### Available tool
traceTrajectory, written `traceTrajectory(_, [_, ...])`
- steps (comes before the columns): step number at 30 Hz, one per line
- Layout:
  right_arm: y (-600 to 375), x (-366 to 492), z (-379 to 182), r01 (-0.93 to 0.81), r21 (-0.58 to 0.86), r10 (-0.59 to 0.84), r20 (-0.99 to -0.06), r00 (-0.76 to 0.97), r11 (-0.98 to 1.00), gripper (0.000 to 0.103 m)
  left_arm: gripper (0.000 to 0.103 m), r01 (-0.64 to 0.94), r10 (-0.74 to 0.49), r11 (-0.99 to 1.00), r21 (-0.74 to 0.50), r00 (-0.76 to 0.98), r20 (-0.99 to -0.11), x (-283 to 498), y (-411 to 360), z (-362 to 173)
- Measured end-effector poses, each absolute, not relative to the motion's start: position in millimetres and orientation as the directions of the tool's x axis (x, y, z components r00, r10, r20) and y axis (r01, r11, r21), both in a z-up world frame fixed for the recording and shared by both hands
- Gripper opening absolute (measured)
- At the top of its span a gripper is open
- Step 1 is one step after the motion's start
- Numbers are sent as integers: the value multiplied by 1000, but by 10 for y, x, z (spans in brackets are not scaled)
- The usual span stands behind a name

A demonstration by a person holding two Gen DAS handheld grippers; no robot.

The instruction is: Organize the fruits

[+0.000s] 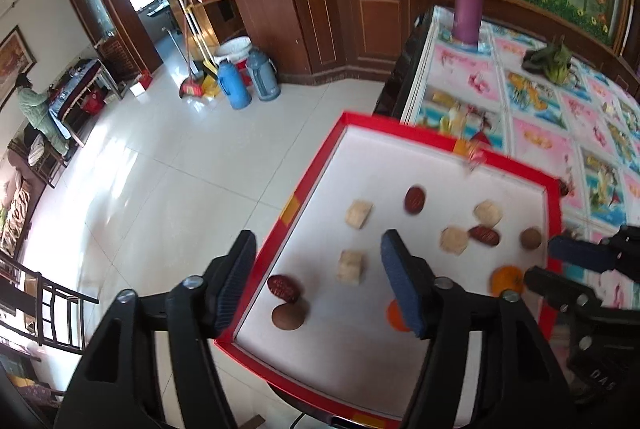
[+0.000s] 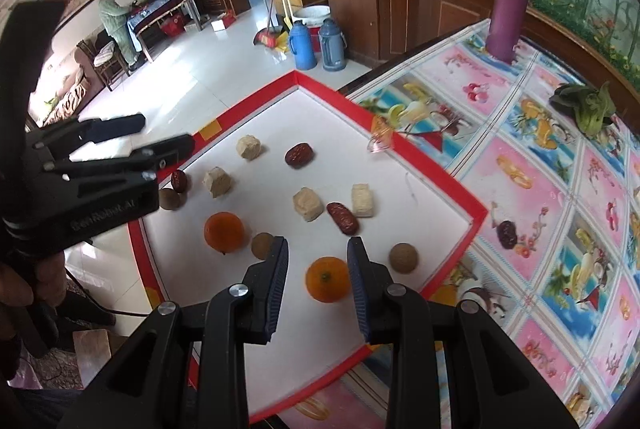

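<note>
The sorting has hardly begun, as far as I can tell; all the food lies mixed up in the red tray (image 2: 478,209), and nothing is in a group yet.

The right gripper (image 2: 318,269) is open, with one orange (image 2: 328,279) sitting right between its fingers; the fingers are near the orange but I cannot tell if they touch it; my guess is that this orange gets picked up first.

A second orange (image 2: 223,232) lies a bit to the left; round brown fruits (image 2: 404,258) sit near the oranges; red dates (image 2: 299,155) and pale blocks (image 2: 307,204) are spread all over the white floor of the tray. One more date (image 2: 507,234) lies outside, on the flowery cloth (image 2: 560,189).

The left gripper (image 1: 318,269) is open too and holds nothing; it hangs over the left side of the tray (image 1: 280,229), near a date (image 1: 283,288) and a brown fruit (image 1: 288,316).

So nearly all the work is left; each kind must still be put with its own kind.
</note>
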State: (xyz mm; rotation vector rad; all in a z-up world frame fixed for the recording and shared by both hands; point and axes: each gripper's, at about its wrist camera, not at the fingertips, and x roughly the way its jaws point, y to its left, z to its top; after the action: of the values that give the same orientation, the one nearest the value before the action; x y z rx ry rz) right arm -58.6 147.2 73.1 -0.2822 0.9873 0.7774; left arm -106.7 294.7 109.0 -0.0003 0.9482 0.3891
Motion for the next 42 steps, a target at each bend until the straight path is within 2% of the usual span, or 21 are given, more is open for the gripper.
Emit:
traceTrajectory(3, [1369,-606,846,-731,84,468,-816,340,677,30,77,-363,342,920,149,554,-759,-1123,2765,1348])
traceTrajectory(5, [1296,-618,942,-748,64,483,-799,358,660,30,85,-375,350,916,145,569,-744,-1166,2631,1495])
traceTrajectory(7, [1229,-609,1036,-762,56,507,-778,372,645,31,89,-378,353,915,140,582,-733,-1210,2510,1623])
traceTrajectory(10, [1132,-651,1177,-779,41,544,-738,398,625,39,92,-401,379,903,151,584,-718,-1255,2372,1815])
traceTrajectory(14, [999,-737,1328,-794,23,583,-693,425,607,41,100,-452,418,880,149,584,-696,-1350,2276,2013])
traceTrajectory(23, [806,-877,1598,-815,-21,645,-600,473,578,51,101,-538,490,826,167,542,-683,-1576,2186,2239])
traceTrajectory(29, [709,-939,1771,-809,-26,683,-520,512,587,65,101,-561,511,812,162,548,-663,-1694,2153,2386])
traceTrajectory(42, [712,-928,1645,-785,-3,662,-537,524,619,69,103,-576,491,811,109,567,-661,-1729,2183,2409])
